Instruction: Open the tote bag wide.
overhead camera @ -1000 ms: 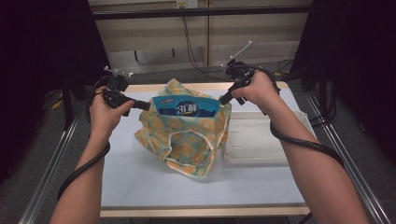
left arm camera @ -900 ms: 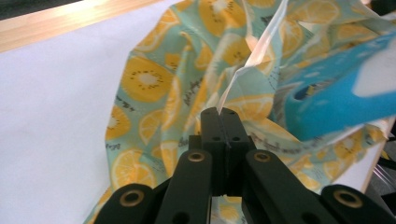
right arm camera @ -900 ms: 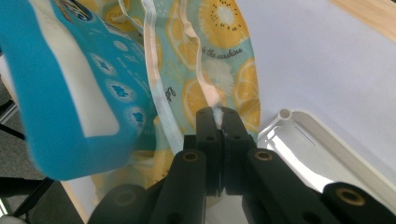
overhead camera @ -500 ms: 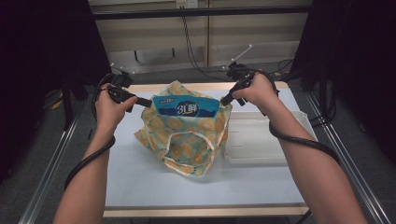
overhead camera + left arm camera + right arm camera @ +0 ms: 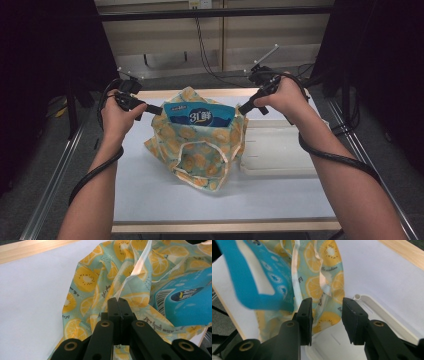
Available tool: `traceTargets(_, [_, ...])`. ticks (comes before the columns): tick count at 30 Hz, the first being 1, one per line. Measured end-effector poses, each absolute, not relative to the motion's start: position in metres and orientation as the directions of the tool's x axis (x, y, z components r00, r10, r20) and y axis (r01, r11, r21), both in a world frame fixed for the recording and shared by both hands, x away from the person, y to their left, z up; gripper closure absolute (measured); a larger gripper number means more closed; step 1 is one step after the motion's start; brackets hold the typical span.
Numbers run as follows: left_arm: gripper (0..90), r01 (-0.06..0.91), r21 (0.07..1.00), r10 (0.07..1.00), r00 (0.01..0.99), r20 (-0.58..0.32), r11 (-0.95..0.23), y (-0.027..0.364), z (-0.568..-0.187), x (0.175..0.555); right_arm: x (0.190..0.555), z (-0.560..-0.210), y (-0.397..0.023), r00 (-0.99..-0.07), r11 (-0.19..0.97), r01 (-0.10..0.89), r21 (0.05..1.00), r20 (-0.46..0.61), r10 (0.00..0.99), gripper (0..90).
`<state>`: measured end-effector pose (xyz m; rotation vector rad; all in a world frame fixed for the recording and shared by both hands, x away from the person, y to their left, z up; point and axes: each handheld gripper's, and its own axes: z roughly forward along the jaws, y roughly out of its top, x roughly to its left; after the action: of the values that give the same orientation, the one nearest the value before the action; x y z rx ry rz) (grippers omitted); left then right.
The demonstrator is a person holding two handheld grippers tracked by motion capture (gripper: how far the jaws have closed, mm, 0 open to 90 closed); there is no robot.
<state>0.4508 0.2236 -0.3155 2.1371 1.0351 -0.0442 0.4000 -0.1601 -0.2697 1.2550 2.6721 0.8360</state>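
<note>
the counter (image 5: pixel 165 200) has bare white surface in front of the bag and to its left, and a wooden edge runs along the far side and the near side. to the right of the bag a white tray (image 5: pixel 285 150) takes up the room, its left rim just beside the cloth.

the cloth bag (image 5: pixel 200 150) – pale green with orange slices printed on it – stands in the middle of the counter between the two hands. the left hand-held gripper (image 5: pixel 152 109) is at the bag's left upper edge, its jaws pressed together on a fold of the cloth; the left gripper view shows the cloth rim rising straight out of the closed tips. the right hand-held gripper (image 5: pixel 242 109) is at the bag's right upper edge. its jaws have just been opening and now stand part-way apart, with the bag's edge between them but the pads not pressing on it.

inside the bag a blue packet (image 5: pixel 200 114) stands upright, its top sticking out above the opening. the tray holds nothing that can be made out.
</note>
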Motion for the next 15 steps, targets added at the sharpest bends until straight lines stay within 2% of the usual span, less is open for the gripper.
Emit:
traceTargets(8, [90.0, 0.688, 0.609, 0.668, 0.67, -0.323, -0.396, 0.224, -0.312, 0.447, 0.387, -0.265, -0.161, -0.688, 0.537, 0.673, 0.508, 0.164, 0.707, 47.8])
traceTargets(15, [90.0, 0.692, 0.608, 0.673, 0.664, -0.326, -0.389, 0.223, -0.312, 0.447, 0.381, -0.269, -0.158, -0.713, 0.555, 0.657, 0.511, 0.179, 0.678, 45.5])
